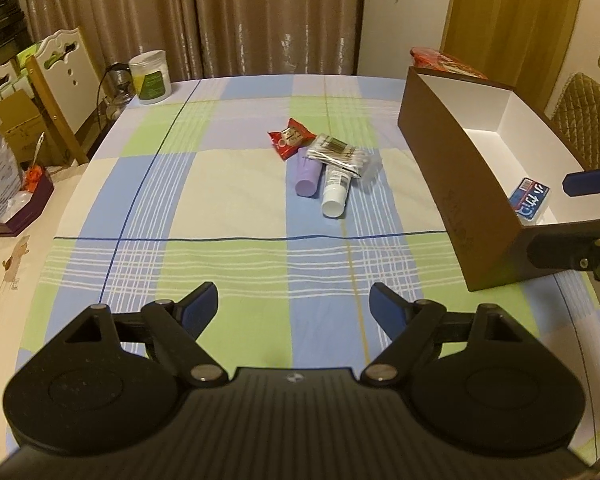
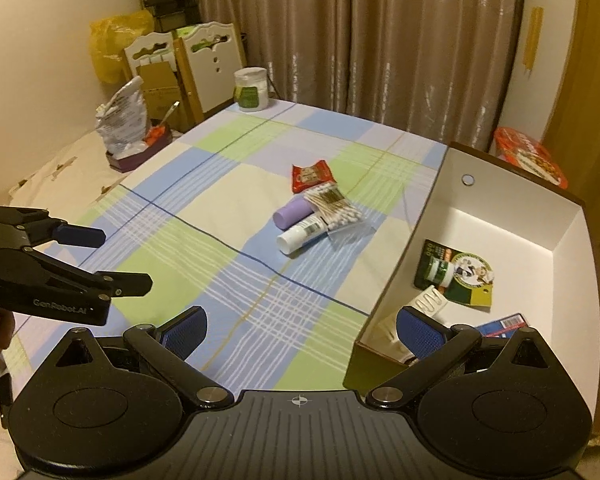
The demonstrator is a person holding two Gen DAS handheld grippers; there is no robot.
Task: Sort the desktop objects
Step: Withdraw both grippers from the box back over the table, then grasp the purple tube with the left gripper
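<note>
Both wrist views look steeply down across the checked tablecloth [image 1: 228,184], sharing the brown box [image 2: 500,216]

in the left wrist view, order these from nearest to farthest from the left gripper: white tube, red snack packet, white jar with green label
1. white tube, centre of the cloth, cap end toward the left gripper
2. red snack packet, just behind the pile
3. white jar with green label, far left corner

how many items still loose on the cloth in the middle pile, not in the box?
4, clustered mid-table: red snack packet farthest, cotton swab pack lying over the purple tube and white tube. Something smaller could hide beneath the swabs.
</note>
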